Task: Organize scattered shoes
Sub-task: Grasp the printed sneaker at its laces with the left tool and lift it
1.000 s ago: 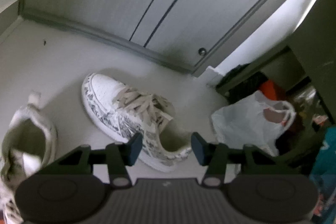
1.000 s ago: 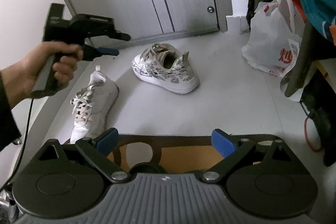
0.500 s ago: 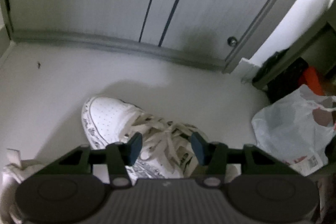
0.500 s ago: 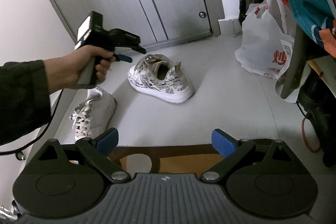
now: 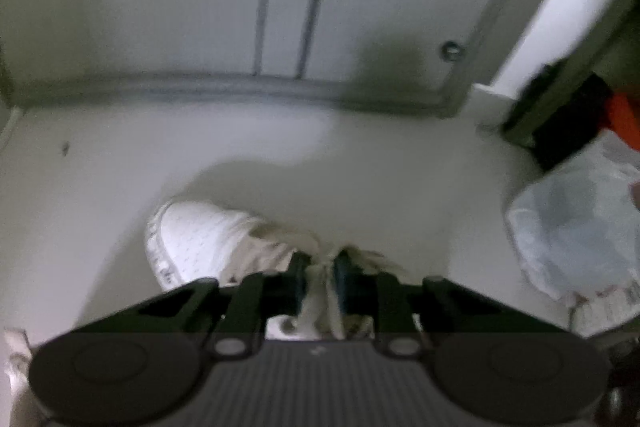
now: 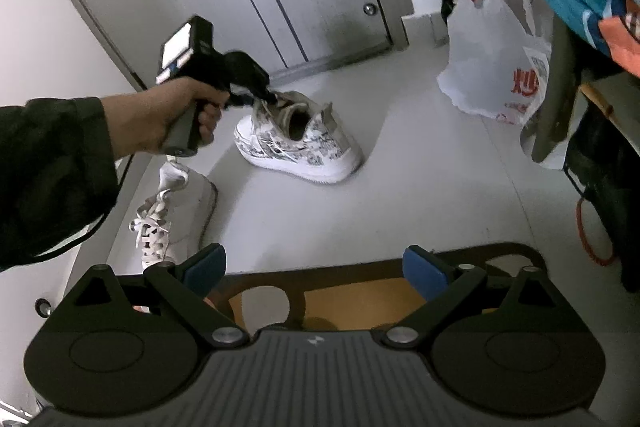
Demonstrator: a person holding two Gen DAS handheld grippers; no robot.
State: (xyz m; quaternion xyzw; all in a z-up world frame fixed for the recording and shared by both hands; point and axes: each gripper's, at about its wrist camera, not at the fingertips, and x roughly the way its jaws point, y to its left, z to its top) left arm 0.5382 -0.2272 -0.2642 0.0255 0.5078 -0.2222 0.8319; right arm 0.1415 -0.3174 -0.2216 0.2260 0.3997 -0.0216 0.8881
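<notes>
Patterned sneaker [image 6: 298, 143], frame centre: tongue and laces pinched between pressed-together left gripper [image 5: 320, 281] tips; right gripper [image 6: 314, 269] spread, empty.

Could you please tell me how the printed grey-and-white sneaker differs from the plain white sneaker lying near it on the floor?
The printed grey-and-white sneaker stands upright on its sole; the plain white sneaker lies tipped on its side. The printed one has a dark pattern on its side panels; the plain one has none visible. The left claw is shut on the printed sneaker's tongue or laces; the plain one is untouched. Both are lace-up sneakers on the pale floor.
</notes>
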